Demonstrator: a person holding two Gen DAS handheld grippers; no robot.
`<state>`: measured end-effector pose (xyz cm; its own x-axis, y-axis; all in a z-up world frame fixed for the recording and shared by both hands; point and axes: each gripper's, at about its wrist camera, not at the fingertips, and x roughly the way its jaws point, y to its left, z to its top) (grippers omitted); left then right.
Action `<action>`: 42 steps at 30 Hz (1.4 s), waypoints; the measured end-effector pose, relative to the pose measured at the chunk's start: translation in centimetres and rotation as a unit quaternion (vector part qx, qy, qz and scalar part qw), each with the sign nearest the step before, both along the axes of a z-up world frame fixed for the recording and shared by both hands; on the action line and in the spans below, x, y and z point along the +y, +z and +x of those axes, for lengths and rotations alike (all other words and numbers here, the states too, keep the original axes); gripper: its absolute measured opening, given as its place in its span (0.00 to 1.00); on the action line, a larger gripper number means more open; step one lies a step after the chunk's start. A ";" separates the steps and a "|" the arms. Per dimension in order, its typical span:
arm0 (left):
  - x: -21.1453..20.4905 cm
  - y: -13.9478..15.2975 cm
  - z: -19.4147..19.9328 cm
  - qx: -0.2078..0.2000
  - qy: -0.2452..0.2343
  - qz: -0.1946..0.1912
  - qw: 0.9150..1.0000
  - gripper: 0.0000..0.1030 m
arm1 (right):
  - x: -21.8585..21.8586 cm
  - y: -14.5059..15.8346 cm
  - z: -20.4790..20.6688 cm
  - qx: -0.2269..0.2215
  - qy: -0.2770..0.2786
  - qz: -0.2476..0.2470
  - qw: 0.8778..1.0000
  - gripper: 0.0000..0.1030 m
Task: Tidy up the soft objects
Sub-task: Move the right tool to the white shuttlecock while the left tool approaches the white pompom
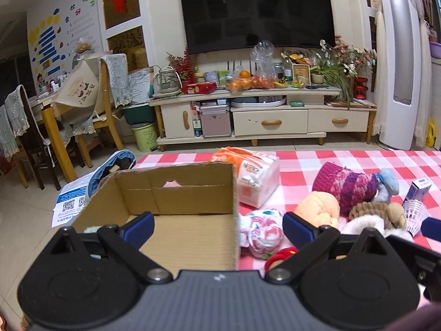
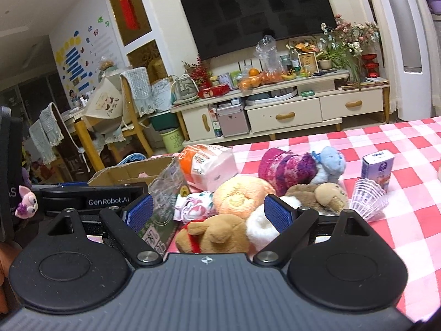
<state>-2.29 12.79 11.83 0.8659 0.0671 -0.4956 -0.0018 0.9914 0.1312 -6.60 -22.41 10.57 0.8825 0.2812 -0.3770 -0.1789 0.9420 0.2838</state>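
Note:
An open cardboard box (image 1: 176,193) stands at the left end of the checked table (image 1: 344,162). My left gripper (image 1: 217,224) is open and empty over the box's right wall. Soft things lie in a heap to its right: a floral cloth ball (image 1: 263,231), an orange plush (image 1: 319,207), a purple knit roll (image 1: 344,184), a blue plush (image 1: 386,184) and a brown plush (image 1: 377,213). My right gripper (image 2: 208,211) is open and empty just above a brown bear (image 2: 215,234) and a white fluffy piece (image 2: 259,229). The box shows at the left in the right wrist view (image 2: 132,173).
A tissue pack (image 1: 256,179) lies behind the heap. A small carton (image 2: 377,169) and a shuttlecock (image 2: 368,197) stand to the right. A clear plastic bag (image 2: 165,190) lies beside the box. The other gripper's body (image 2: 91,198) is at the left. Chairs and a TV cabinet stand beyond the table.

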 end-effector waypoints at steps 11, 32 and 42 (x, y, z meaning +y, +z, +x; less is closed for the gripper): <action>-2.4 -0.5 0.0 0.007 -0.014 0.012 1.000 0.97 | 0.6 -0.5 -0.6 0.004 -0.021 0.003 1.000 1.00; -5.3 -1.4 -0.3 0.015 -0.050 0.017 0.999 0.98 | 2.4 -1.4 -1.1 0.004 -0.066 -0.009 0.998 1.00; -7.8 -2.2 -0.8 0.019 -0.126 0.004 0.992 0.98 | 0.3 -2.3 -0.1 0.032 -0.121 -0.012 0.992 1.00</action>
<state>-3.05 4.98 9.65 0.8363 -0.1453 -0.5286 0.2510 0.9587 0.1336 -6.67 -22.07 8.28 0.8970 0.0530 -0.4389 0.0720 0.9620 0.2633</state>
